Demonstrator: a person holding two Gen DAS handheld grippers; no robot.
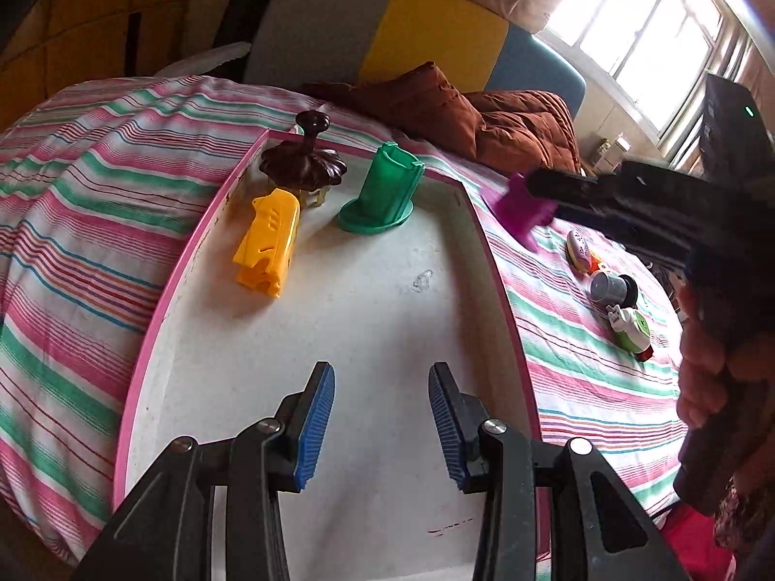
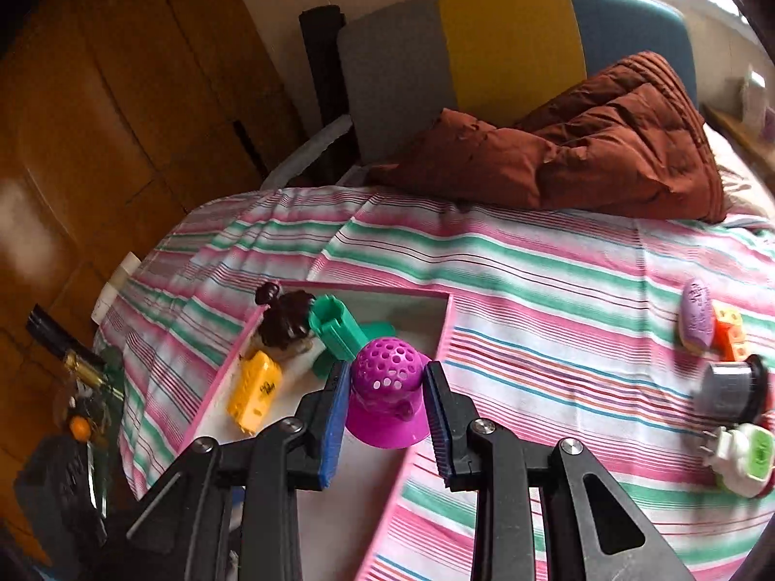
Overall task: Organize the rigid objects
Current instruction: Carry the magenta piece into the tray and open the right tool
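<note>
Left wrist view: left gripper [image 1: 381,423] at lower centre, fingers parted, empty, over the bare near half of the pink-rimmed tray [image 1: 145,334]. Farther in: yellow piece [image 1: 266,244], green cylinder [image 1: 382,189], brown knob [image 1: 304,160]. Right gripper [image 2: 386,406] fingers clamp the magenta perforated cup [image 2: 385,397] at the tray's right edge.

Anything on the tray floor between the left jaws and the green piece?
No. In the left wrist view, only bare white tray lies between the left gripper and the green piece.
</note>
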